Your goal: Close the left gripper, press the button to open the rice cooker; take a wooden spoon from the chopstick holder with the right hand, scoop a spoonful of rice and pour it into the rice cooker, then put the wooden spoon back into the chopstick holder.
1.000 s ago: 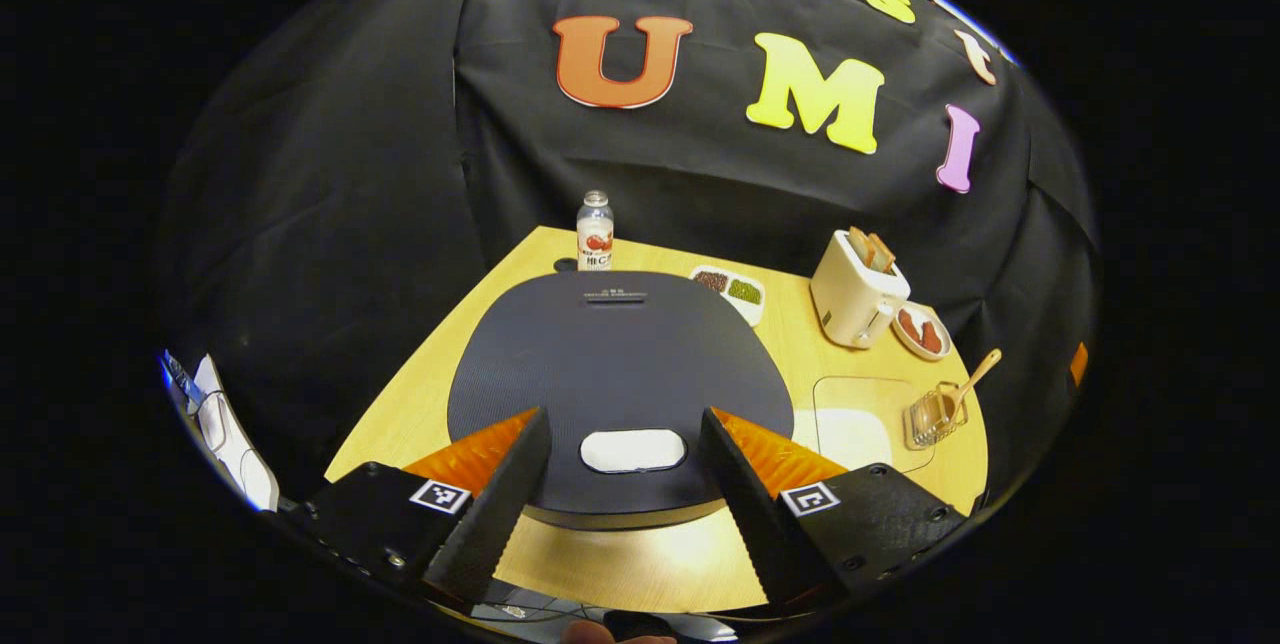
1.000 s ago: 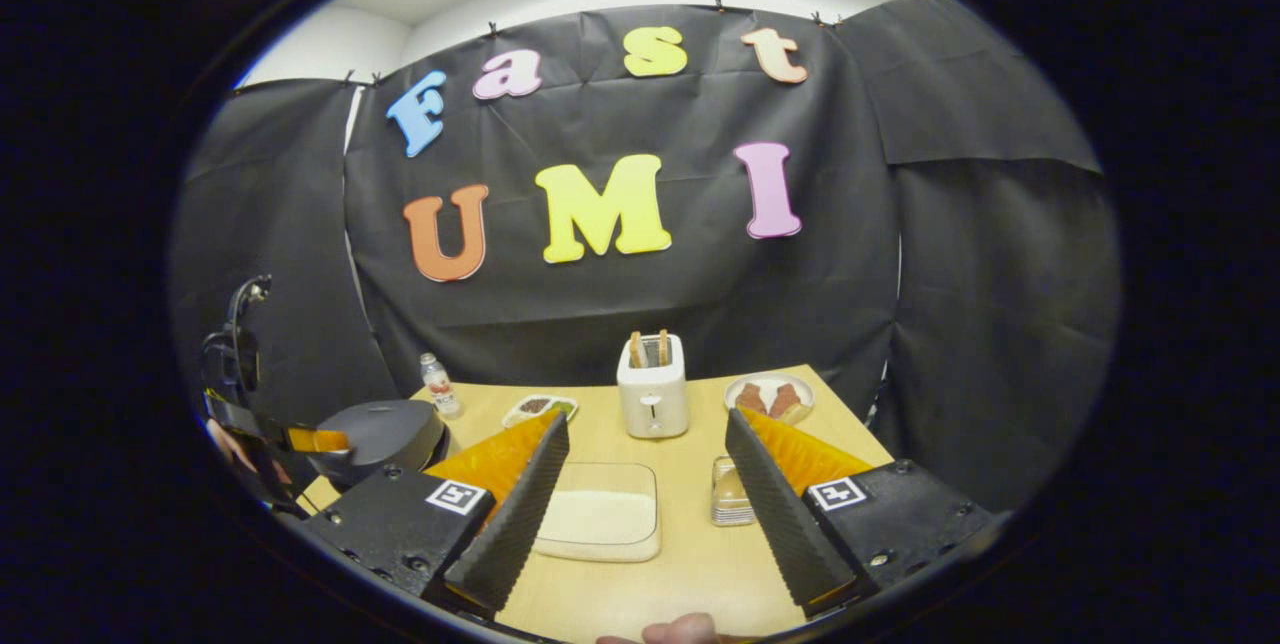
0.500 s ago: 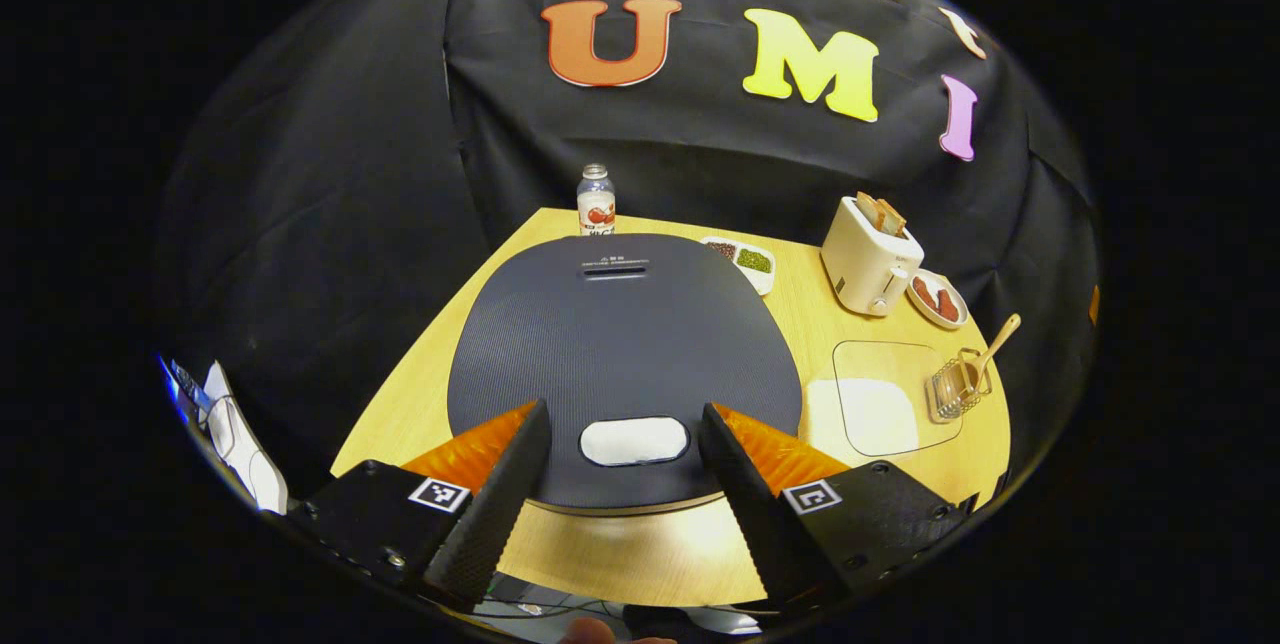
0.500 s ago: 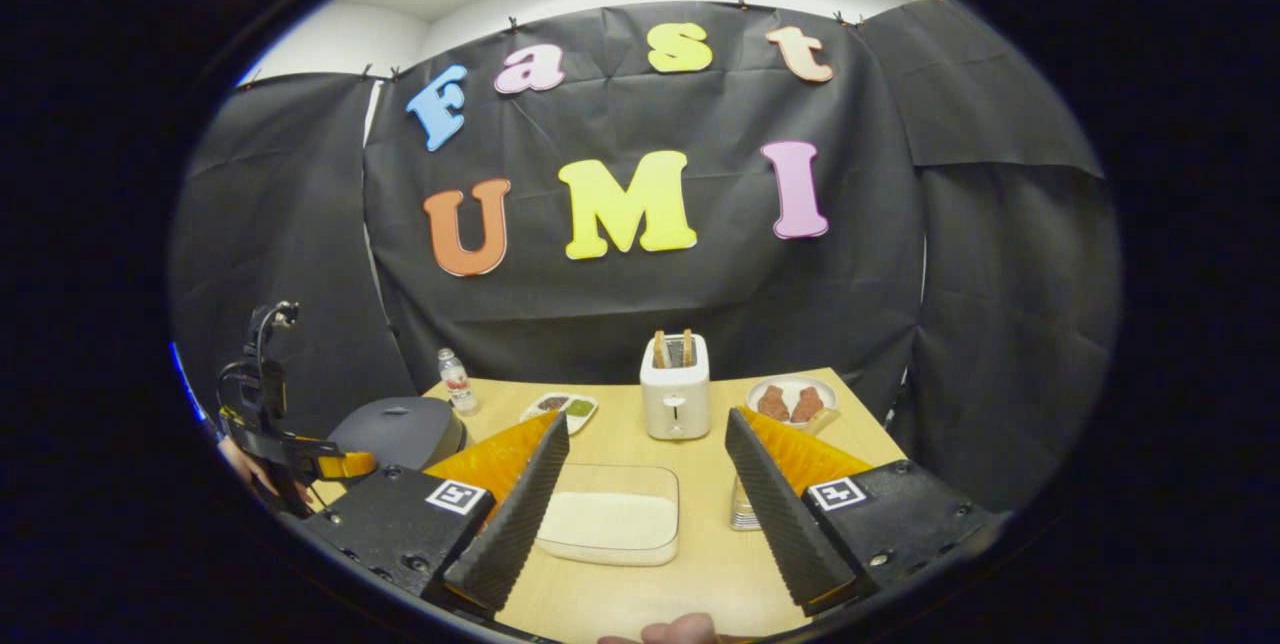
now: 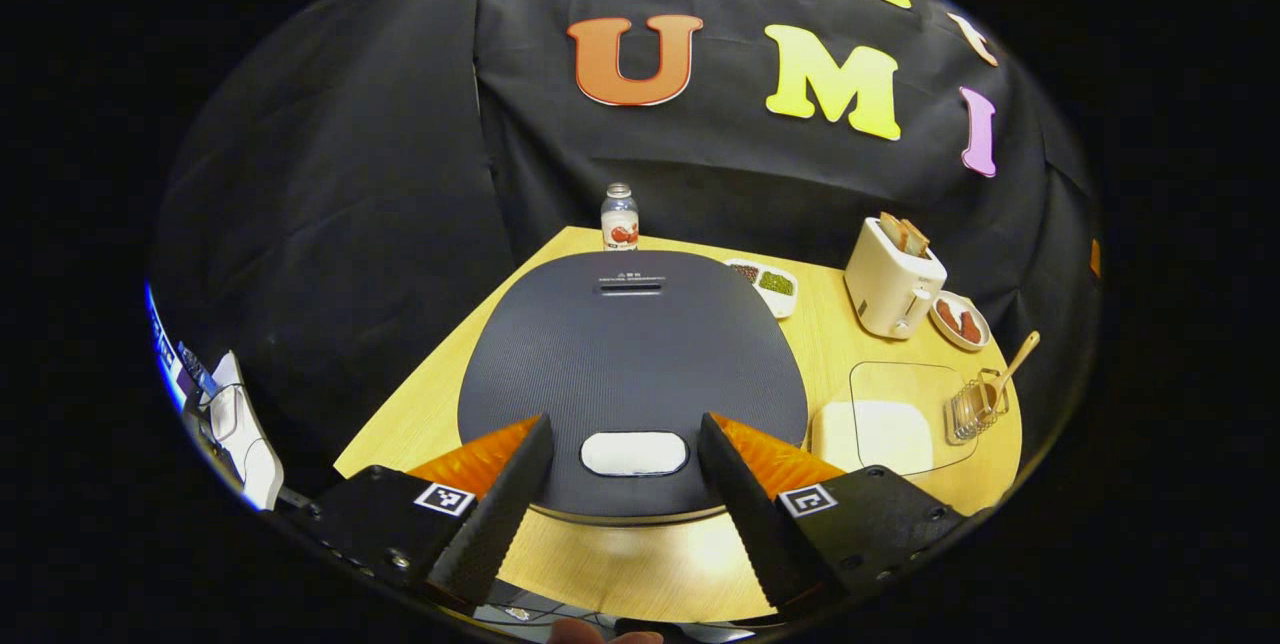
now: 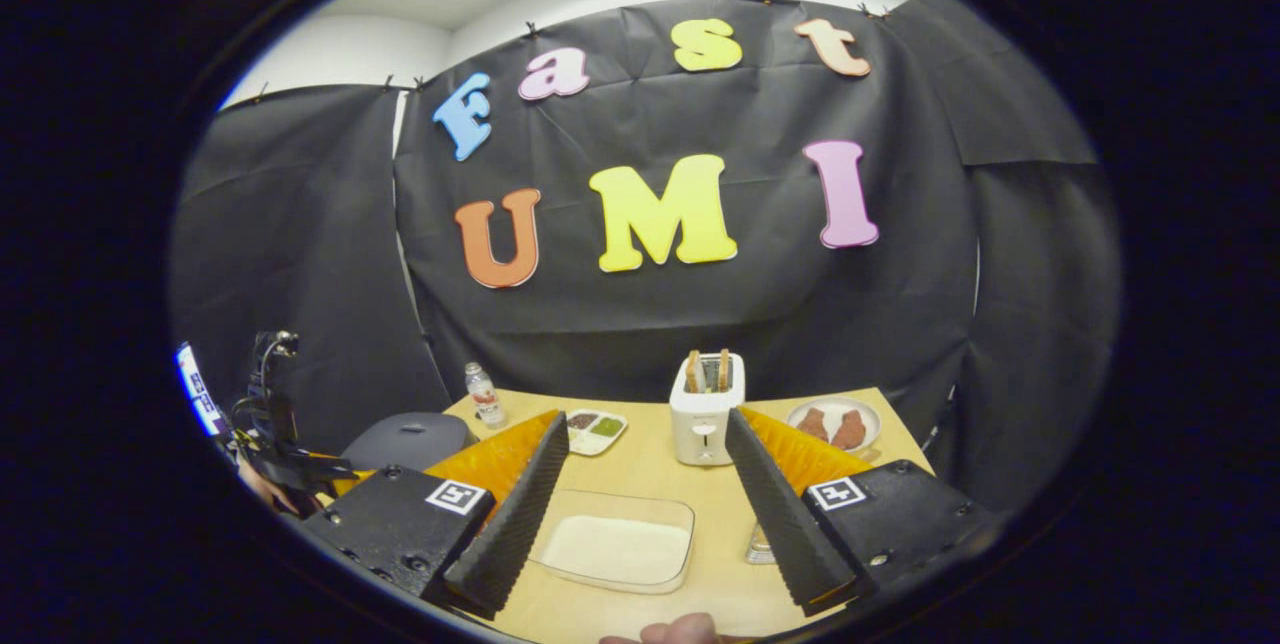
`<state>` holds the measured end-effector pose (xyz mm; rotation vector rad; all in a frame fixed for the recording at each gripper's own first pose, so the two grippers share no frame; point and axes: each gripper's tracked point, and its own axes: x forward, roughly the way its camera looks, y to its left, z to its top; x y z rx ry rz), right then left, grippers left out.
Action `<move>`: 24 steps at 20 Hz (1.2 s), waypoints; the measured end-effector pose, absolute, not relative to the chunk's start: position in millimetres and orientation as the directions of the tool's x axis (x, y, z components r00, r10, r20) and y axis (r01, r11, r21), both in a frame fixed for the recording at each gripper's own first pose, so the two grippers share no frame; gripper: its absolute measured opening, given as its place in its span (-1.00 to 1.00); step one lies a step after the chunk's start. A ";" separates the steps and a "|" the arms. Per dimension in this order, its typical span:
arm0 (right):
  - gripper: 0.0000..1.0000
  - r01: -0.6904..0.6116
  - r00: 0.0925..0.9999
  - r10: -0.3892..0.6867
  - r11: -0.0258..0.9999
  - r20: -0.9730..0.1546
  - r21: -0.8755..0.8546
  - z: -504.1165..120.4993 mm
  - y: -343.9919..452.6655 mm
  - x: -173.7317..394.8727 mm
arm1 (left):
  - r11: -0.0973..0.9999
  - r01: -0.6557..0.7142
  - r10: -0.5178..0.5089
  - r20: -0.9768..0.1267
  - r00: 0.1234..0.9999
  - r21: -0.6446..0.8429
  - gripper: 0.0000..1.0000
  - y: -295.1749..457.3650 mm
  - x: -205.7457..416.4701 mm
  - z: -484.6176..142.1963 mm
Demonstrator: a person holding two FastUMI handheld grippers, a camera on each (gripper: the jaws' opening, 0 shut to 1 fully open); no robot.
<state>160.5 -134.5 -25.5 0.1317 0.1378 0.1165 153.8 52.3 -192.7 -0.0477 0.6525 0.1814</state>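
Note:
The dark rice cooker sits shut under my left gripper, which is open; its fingers straddle the white button at the lid's near edge without touching it. A wooden spoon stands in the wire chopstick holder at the right, beside a clear tray of rice. My right gripper is open and holds nothing, hovering above the rice tray. The holder peeks out behind its right finger. The rice cooker and the left gripper show at the far left.
A white toaster with toast stands mid-table at the back, with a plate of meat to its right. A small bottle and a two-part dish sit behind the cooker. A person's fingertip shows at the bottom edge.
In the right gripper view the whole table has slid rightward and the cooker is farther off to the left. The left gripper has shifted slightly over the lid. Both grippers stayed open.

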 end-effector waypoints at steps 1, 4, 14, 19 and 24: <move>1.00 -0.123 0.983 0.138 0.984 -0.120 0.128 -22.7 -137.8 164.5 | 0.979 -0.202 0.168 -0.587 0.792 0.008 0.89 50.9 156.0 -183.3; 0.96 -0.162 0.978 0.174 0.980 -0.110 0.112 -23.9 -146.1 171.5 | 0.967 -0.255 0.207 -0.498 0.842 -0.028 0.90 41.1 163.3 -153.2; 1.00 -0.192 0.981 0.193 0.978 0.001 0.079 10.9 -141.8 140.2 | 0.991 -0.113 0.103 -0.142 0.985 -0.067 0.89 -39.9 147.4 14.3; 0.94 -0.133 0.991 0.132 0.988 0.017 0.073 23.6 -119.0 79.8 | 0.993 -0.003 -0.005 -0.069 0.998 -0.118 0.89 -60.4 98.5 38.0; 0.94 -0.070 0.997 0.068 0.994 0.023 0.082 22.3 -88.1 15.1 | 0.994 0.079 -0.083 -0.066 0.994 -0.072 0.89 -59.2 38.9 35.5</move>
